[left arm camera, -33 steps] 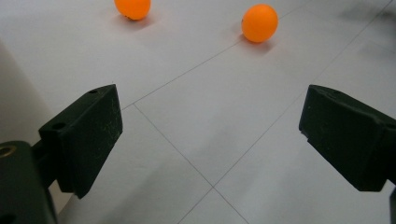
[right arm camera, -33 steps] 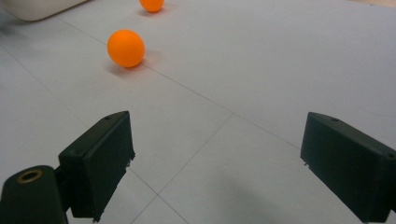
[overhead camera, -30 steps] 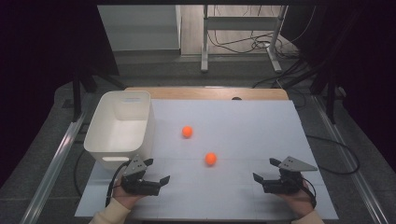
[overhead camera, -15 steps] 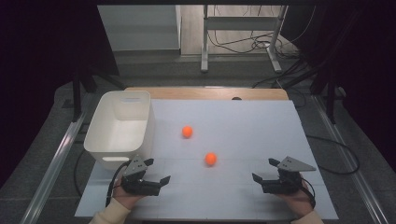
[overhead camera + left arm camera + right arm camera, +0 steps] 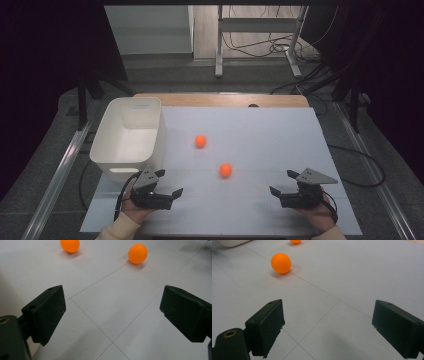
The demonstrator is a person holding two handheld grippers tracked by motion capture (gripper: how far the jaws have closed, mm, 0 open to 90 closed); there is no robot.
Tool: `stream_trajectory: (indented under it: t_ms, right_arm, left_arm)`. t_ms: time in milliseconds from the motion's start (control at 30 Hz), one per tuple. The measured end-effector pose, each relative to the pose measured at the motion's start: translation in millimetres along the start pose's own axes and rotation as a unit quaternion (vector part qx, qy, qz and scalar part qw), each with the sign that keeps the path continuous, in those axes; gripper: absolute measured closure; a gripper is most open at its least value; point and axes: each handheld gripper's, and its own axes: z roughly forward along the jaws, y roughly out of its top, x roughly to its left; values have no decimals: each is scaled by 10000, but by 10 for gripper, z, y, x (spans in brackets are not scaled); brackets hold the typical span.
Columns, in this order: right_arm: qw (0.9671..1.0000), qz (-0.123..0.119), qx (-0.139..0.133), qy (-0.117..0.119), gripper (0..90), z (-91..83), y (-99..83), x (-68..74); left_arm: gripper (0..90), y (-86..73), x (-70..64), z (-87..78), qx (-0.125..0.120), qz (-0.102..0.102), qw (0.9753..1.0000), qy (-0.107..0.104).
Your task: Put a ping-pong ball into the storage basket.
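Nothing has shifted since the earlier frames: both orange balls lie where they were, and both hands rest at the near edge. Nearer ball (image 5: pixel 225 170) sits on the white surface (image 5: pixel 280 145) between the two grippers and ahead of them; the farther ball (image 5: pixel 200 140) lies beyond it, closer to the white bin (image 5: pixel 112 150). Left gripper (image 5: pixel 161 192) and right gripper (image 5: pixel 284 186) both have their jaws spread wide, holding nothing. Judging by this, no ball has been collected yet and the work has barely begun. From above, the bin's interior looks bare, though its near wall hides part of the floor.
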Motion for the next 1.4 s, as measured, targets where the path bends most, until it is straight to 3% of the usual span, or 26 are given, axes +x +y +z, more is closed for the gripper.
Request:
stream_trajectory:
  t_ms: [533, 833, 1400]
  right_arm:
    - [10000, -12, 40, -9, 115, 4, 2, 17]
    - [9999, -31, -9, 100, 124, 7, 9, 25]
    - [9999, -61, 109, 93, 126, 46, 12, 50]
  left_arm:
    - [73, 113, -90, -13, -35, 54, 10000, -49]
    - [72, 231, -139, 35, -44, 32, 10000, -32]
    - [72, 404, -140, 43, -161, 19, 9999, -53]
